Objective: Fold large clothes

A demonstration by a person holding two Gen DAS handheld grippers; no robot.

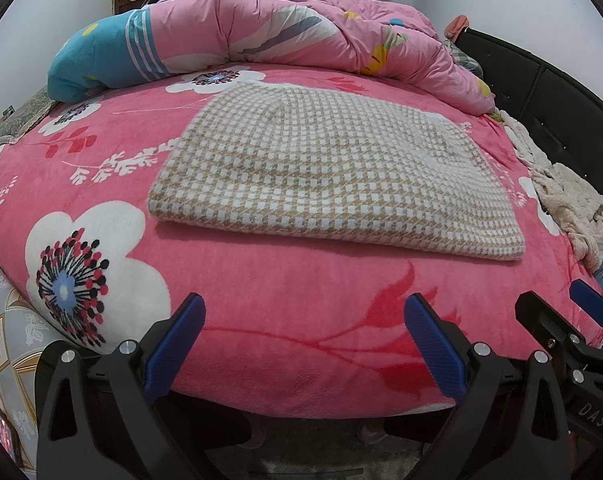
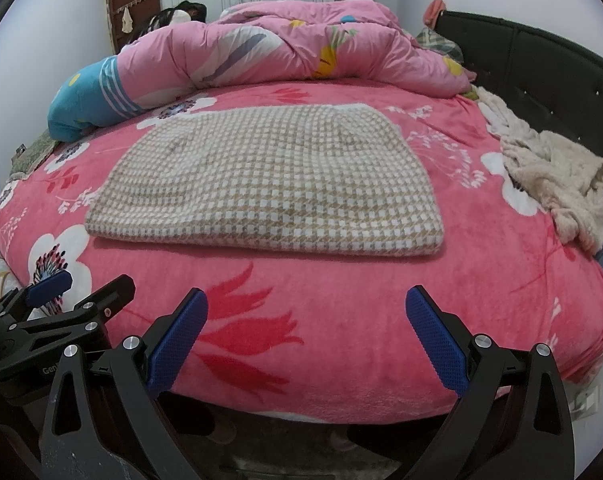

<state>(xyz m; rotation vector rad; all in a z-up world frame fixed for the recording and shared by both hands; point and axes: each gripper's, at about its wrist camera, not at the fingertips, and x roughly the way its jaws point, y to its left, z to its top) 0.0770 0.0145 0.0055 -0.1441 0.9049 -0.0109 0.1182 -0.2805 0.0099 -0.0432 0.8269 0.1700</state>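
1. Two grippers hang side by side off the near edge of the bed: the left gripper (image 1: 303, 344) and the right gripper (image 2: 305, 340) both have their blue pads spread wide, and neither holds anything.
2. One checked tan-and-white garment (image 2: 261, 188) lies in the middle of the pink floral blanket (image 2: 341, 320), well apart from both grippers, already squared into a flat rectangle with its thick folded edge toward the cameras.
3. Judging by that tidy shape, the fold looks finished or nearly so, which would explain the empty, drawn-back grippers.
4. Beyond it, a bunched pink quilt (image 1: 301, 32) sits pushed to the far side, seemingly to leave room for folding.
5. Near the dark headboard (image 2: 541, 64), a crumpled cream fleece (image 2: 561, 184) may be next.
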